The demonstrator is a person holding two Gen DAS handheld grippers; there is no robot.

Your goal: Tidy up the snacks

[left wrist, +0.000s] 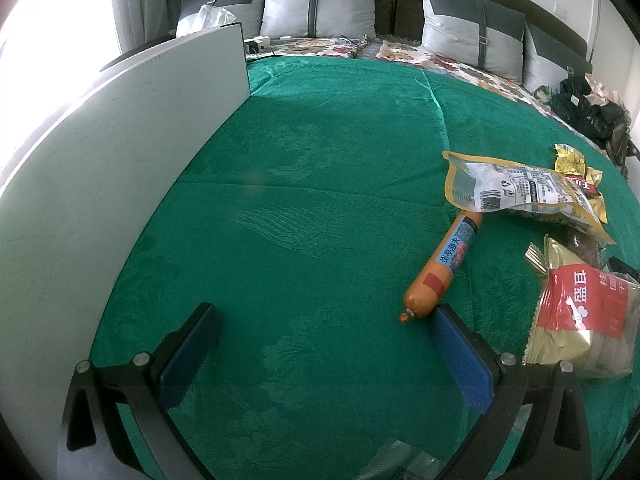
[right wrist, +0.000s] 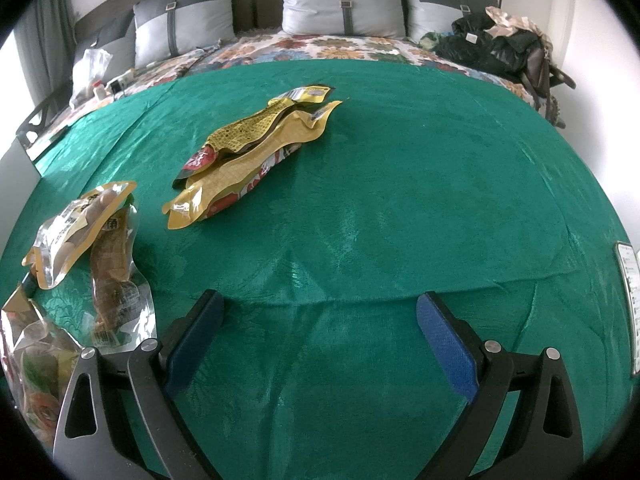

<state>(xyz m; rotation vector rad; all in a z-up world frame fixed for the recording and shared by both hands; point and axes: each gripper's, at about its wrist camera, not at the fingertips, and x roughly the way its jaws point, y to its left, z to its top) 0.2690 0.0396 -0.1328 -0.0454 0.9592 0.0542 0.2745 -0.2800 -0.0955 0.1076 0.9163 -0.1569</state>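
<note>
Orange sausage (left wrist: 442, 266) label shows Chinese, perhaps unreadable.

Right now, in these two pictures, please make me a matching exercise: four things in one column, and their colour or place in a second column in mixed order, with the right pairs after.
Things:
1. sausage
2. blanket
3. board
4. pile of dark clothes

Colour or place:
A. green, spread over the bed
B. white, standing at the left edge in the left wrist view
C. orange with a blue label, lying near the right finger of the left gripper
D. at the far right corner of the bed, beside the pillows

Pairs: 1-C, 2-A, 3-B, 4-D
</note>
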